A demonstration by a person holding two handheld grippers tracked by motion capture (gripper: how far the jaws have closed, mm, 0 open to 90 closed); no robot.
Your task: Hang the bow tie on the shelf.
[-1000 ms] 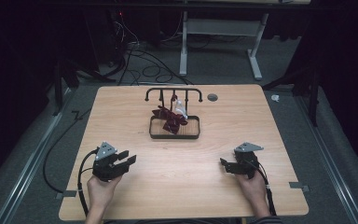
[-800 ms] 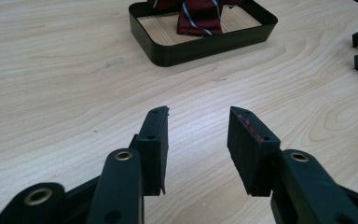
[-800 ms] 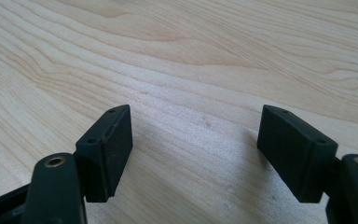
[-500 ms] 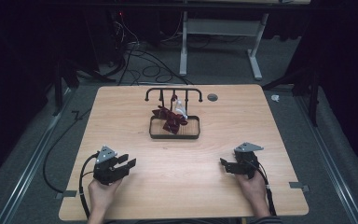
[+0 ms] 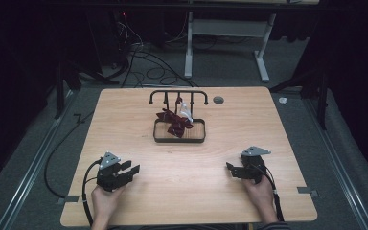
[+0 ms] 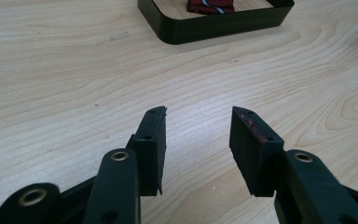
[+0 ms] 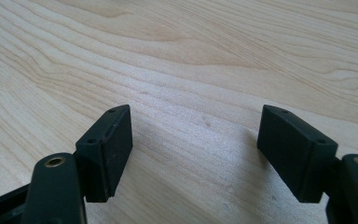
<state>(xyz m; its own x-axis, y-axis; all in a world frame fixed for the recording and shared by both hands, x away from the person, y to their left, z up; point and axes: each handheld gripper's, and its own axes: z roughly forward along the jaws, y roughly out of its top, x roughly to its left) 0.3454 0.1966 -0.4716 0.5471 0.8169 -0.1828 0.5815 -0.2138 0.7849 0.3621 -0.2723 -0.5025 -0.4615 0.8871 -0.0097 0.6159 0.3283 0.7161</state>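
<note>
A black tray (image 5: pixel 179 140) sits mid-table with a dark red striped tie (image 5: pixel 173 121) bunched in it and draped up toward a black hook rack (image 5: pixel 178 93) behind. My left gripper (image 5: pixel 130 170) rests near the front left of the table, pointing right, with its jaws open and nothing between them. In the left gripper view, the left gripper (image 6: pixel 198 116) hovers over bare wood, with the tray (image 6: pixel 214 30) and tie (image 6: pixel 210 5) ahead. My right gripper (image 5: pixel 230 167) lies at the front right, pointing left. In its own view the right gripper (image 7: pixel 196 116) stands wide open over bare wood.
A pale clear item (image 5: pixel 186 111) hangs by the tie at the rack. A small round grommet (image 5: pixel 218 100) sits in the tabletop behind the rack. Cables trail off the front left edge. Desk legs and floor cables lie beyond the table.
The left hand and its gripper have slid slightly toward the near edge of the table. The right gripper has stayed put.
</note>
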